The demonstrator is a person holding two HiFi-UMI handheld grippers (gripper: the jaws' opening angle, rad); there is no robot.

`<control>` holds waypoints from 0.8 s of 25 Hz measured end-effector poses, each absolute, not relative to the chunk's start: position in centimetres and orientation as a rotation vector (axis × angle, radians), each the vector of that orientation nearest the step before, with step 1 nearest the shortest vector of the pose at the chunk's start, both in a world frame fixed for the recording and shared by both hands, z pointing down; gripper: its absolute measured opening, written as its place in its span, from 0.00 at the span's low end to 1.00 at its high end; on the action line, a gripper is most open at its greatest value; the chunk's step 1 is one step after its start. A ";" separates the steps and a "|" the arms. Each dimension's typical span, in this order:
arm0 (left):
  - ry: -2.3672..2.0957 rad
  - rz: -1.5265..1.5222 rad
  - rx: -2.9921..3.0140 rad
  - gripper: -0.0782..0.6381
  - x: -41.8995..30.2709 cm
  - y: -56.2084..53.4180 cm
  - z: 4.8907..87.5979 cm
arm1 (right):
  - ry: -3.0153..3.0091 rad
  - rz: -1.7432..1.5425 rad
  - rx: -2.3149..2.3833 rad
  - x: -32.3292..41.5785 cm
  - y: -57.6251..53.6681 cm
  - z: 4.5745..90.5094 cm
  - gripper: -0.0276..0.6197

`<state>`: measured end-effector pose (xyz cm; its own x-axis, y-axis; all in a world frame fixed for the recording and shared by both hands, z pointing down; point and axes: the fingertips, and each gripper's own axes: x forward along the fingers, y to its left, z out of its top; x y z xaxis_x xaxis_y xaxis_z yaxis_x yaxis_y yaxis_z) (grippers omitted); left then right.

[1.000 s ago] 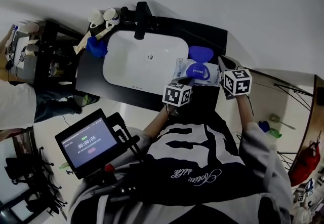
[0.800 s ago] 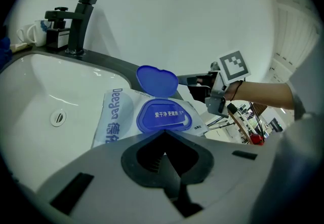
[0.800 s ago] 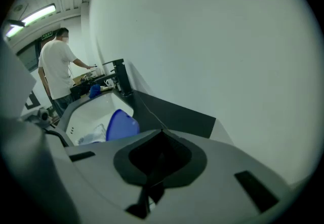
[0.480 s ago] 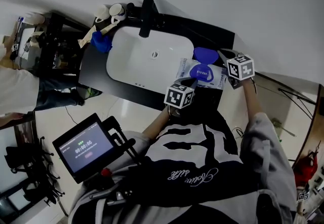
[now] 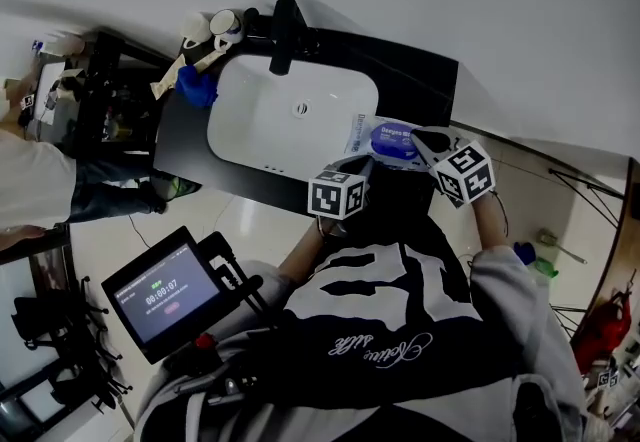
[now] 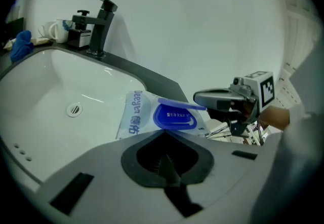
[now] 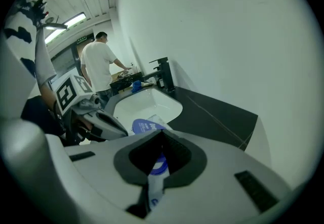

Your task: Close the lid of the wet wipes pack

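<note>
The left tool [image 6: 163, 137] is nearest the person, at the sink's [image 5: 250, 125] near right corner. Its jaws are drawn together on nothing, and its tip stops just short of the wet wipes pack [image 6: 132, 116]. Its best use is probably to rest on the pack's near edge, since a soft pack is likely to slide or buckle when pushed.

The pack lies flat on the dark surface [image 5: 415, 80], against the sink's right rim with one end overhanging the basin. Its blue lid [image 6: 179, 102] is folded down almost level but sits slightly ajar above the blue base ring [image 6: 174, 120], so it is not latched.

On the pack's side away from the sink, the right tool [image 6: 200, 99] meets the lid's free end with its jaws brought close. A blue-and-white strip shows in the slit between them, so it seems to pinch the lid's edge, though it may only bear on it.

To finish cleanly, let go of that edge, lay the closed jaws flat on top of the lid near its free end, and press straight down until it sits flush all round. A sideways push would drag the pack into the basin.

The black faucet [image 6: 98, 25] and cups [image 6: 50, 30] stand at the sink's far rim, well apart from the work.
</note>
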<state>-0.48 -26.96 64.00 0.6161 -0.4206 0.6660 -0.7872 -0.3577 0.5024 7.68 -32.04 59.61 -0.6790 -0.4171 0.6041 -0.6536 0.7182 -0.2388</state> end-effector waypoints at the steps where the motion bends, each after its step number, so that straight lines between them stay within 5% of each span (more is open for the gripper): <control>1: -0.969 0.530 1.977 0.11 -1.0 -27.1 64.1 | -2.392 0.602 0.810 7.2 -31.4 60.0 0.04; 20: -1.086 0.400 1.970 0.11 -5.7 -28.4 63.9 | -2.038 0.449 0.836 3.7 -30.6 67.2 0.04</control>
<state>-5.69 -28.41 63.87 0.5753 -0.5462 0.6088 -0.8105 -0.2807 0.5141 3.71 -30.57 67.16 -0.4021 -0.3926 0.8272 -0.7039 0.7103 -0.0050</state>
